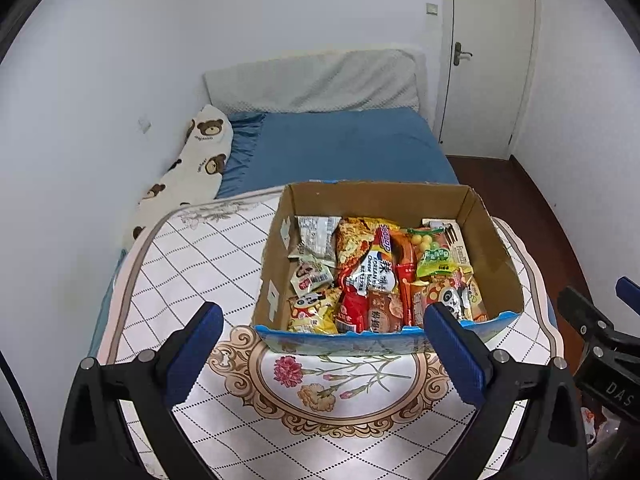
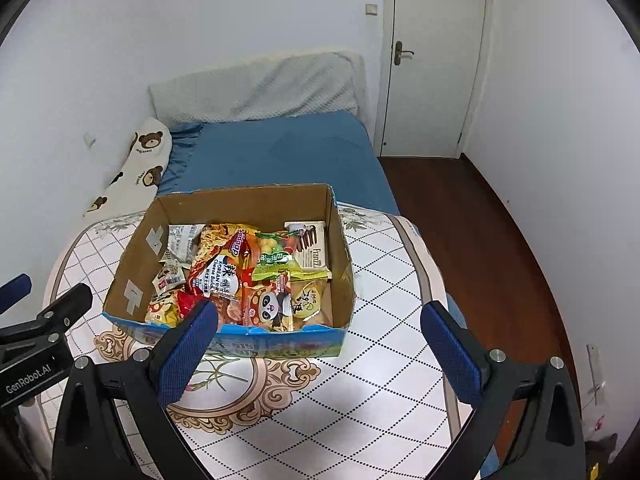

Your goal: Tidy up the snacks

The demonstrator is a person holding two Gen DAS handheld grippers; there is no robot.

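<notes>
An open cardboard box (image 1: 496, 256) (image 2: 340, 252) with a blue outer face stands on a round table (image 1: 208, 264) (image 2: 392, 344) with a patterned cloth. Several snack packets fill it: a red and silver noodle pack (image 1: 370, 268) (image 2: 218, 276), panda-print bags (image 1: 452, 300) (image 2: 270, 304), a green candy bag (image 1: 434, 256) (image 2: 274, 258), a brown and white biscuit pack (image 2: 314, 246). My left gripper (image 1: 322, 354) hangs open just before the box's near wall, nothing between its blue pads. My right gripper (image 2: 320, 354) is open too, near the box's front right corner, empty.
Behind the table lies a bed with a blue sheet (image 1: 340, 148) (image 2: 280, 152), a bear-print pillow (image 1: 200, 160) and a pale headboard cushion. A white door (image 2: 436, 56) is at the back right; dark wood floor (image 2: 480, 240) runs to the table's right.
</notes>
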